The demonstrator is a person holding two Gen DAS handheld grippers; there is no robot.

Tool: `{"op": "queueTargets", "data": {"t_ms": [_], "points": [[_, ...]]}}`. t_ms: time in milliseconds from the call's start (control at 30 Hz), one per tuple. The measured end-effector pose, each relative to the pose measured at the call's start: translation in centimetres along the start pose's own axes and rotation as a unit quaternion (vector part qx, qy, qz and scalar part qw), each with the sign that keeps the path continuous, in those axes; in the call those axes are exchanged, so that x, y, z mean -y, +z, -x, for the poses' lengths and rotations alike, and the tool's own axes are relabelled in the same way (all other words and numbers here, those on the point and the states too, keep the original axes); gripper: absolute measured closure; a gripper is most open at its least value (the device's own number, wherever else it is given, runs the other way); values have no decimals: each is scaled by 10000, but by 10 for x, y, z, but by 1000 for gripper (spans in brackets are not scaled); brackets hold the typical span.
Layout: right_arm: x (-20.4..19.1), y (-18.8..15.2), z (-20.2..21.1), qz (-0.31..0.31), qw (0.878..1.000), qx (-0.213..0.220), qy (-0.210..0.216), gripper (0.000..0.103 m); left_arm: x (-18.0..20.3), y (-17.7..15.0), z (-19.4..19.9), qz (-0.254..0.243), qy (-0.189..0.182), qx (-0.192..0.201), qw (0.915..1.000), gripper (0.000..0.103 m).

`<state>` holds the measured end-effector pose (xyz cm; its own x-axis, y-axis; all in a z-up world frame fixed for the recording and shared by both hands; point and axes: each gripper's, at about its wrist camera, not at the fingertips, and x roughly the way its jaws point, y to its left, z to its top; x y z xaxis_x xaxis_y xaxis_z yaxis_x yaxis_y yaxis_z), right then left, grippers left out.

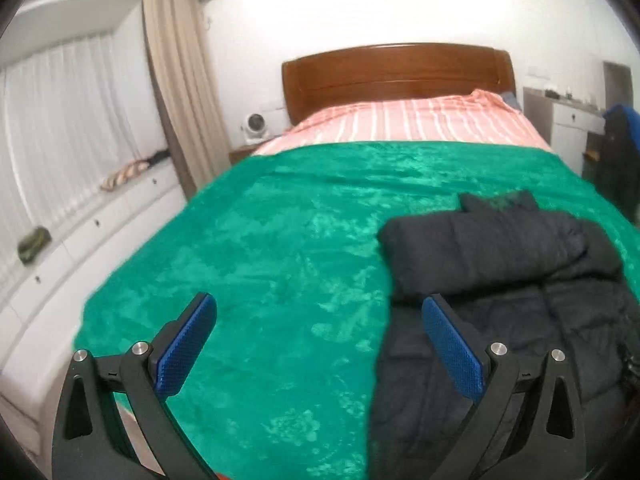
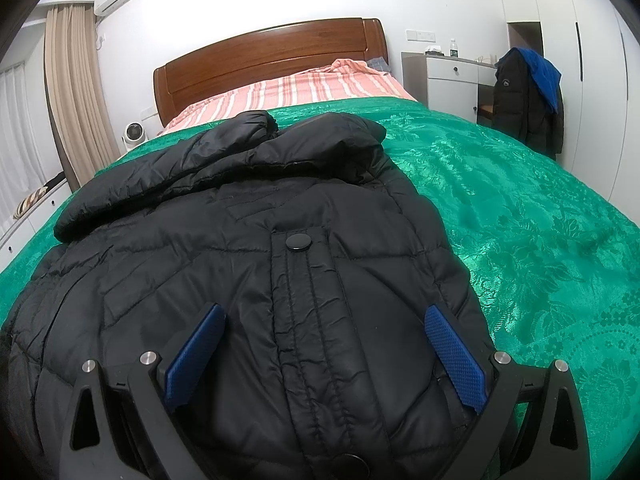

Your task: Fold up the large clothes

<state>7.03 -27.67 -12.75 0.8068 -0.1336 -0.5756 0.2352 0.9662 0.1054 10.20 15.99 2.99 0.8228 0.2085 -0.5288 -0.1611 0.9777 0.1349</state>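
Note:
A black puffer jacket lies flat on the green bedspread, front up, with one sleeve folded across its upper part. In the left wrist view the jacket is at the right, its folded sleeve lying across it. My left gripper is open and empty above the bedspread, its right finger over the jacket's left edge. My right gripper is open and empty just above the jacket's lower front, astride the snap placket.
The bed has a wooden headboard and a pink striped sheet. White drawers run under the window at the left. A white desk and a chair draped with dark and blue clothes stand at the right.

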Motion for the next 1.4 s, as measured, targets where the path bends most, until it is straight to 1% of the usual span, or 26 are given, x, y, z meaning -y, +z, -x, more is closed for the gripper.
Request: {"op": "queueTargets", "data": {"t_ms": [33,67,133,233,300,333,400,467,533,633,767,1400], "points": [[0,0,0,4,10000,2,-6,3,1,-6,-7,69,-145,-92,9998,0],[1,-1,0,5,10000,4,-8,3,5,-17,-18,177,-374,-223,9989,0],[1,-1,1,10,10000,17,-10,3,14,-40,-39,419,-795,-379,9952,0],[1,-2,1,24,10000,47,-4,3,41,-77,-70,843,-1395,-535,9852,1],[1,-2,1,19,10000,54,18,3,62,-97,-87,841,-1754,-636,9788,1],[1,-2,2,17,10000,58,31,3,70,-102,-93,767,-1766,-686,9789,1],[2,-3,2,21,10000,62,41,3,85,-114,-105,487,-1590,-774,9830,1],[1,-2,2,28,10000,58,41,3,89,-119,-109,303,-1476,-695,9861,1],[1,-2,2,42,10000,47,28,3,88,-122,-108,312,-1510,-602,9862,1],[0,-3,2,65,10000,32,7,2,88,-126,-109,322,-1541,-591,9858,1],[-1,-2,2,68,10000,30,4,2,88,-128,-109,294,-1492,-528,9870,1],[-1,-2,1,88,10000,20,-15,2,90,-129,-106,262,-1452,-489,9878,1]]}}
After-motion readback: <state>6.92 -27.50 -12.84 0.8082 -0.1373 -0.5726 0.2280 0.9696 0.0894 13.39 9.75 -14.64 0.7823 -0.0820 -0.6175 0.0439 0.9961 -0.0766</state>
